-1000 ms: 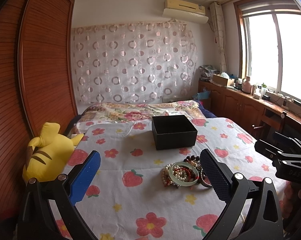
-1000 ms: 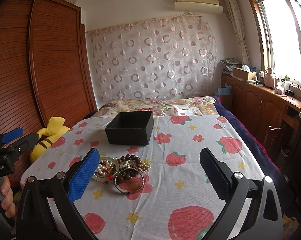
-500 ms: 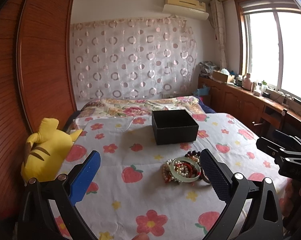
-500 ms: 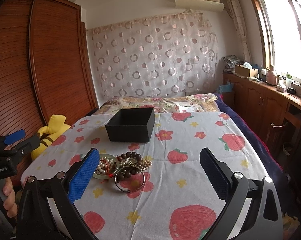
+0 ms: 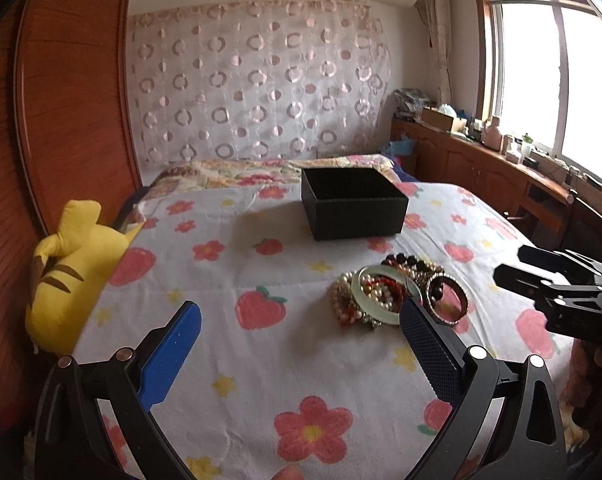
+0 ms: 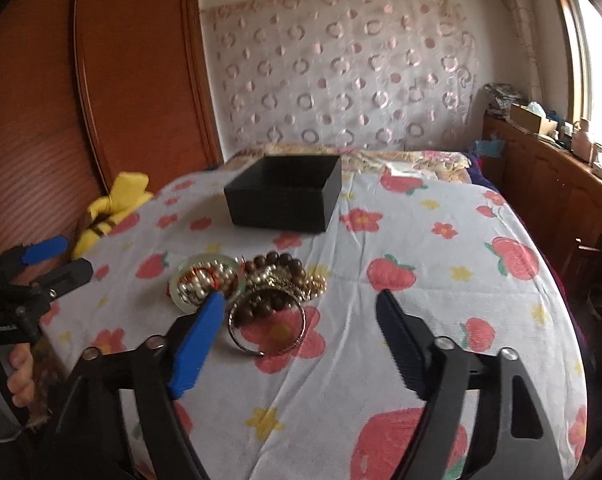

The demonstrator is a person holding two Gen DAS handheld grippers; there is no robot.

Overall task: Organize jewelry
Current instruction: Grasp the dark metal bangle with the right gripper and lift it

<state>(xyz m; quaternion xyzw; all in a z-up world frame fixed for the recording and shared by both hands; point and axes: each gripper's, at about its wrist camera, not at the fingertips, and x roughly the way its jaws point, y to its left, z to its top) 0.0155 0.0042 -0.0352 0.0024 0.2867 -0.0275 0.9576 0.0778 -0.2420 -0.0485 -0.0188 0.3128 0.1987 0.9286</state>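
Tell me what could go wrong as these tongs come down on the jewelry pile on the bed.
The jewelry pile is tangled: pearl strands lie inside the pale green bangle, so lifting one piece may drag others along. The bedspread is soft and wrinkled, so closing tongs could pinch fabric too. The right tongs, whose jaws have just been closing with nothing held, sit beside the metal bangle and might push it aside.

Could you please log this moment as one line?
left gripper: open, empty | right gripper: open, closing, empty | jewelry pile: on bed | black box: open

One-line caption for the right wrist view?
Open right gripper, jaws just narrowing on nothing, above a jewelry pile on the floral bedspread, black box beyond.
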